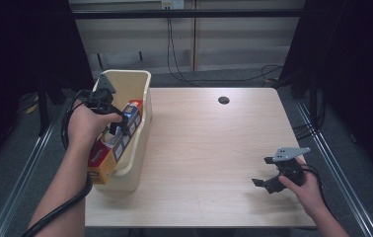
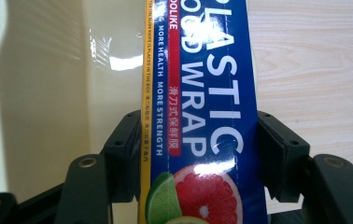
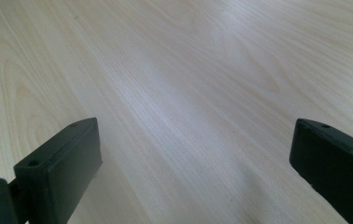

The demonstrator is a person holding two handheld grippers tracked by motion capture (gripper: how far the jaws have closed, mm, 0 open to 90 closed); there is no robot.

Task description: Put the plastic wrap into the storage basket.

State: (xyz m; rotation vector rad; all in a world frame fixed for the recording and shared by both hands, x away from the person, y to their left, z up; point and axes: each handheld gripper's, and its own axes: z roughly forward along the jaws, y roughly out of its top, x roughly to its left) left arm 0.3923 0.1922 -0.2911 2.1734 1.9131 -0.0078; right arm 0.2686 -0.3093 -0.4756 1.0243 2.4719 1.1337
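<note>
Blue wrap box [image 2: 202, 116], cream bin [image 1: 140, 94]

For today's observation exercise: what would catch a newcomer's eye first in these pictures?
First, the blue plastic wrap box with its bright citrus picture, clamped between the left tongs above the cream bin at the table's left edge. Next, the right tongs, open over bare wood near the front right of the table.

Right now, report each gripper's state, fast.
Left gripper: closed on the plastic wrap box, over the cream bin.
Right gripper: open, holding nothing, above the wooden table.
</note>
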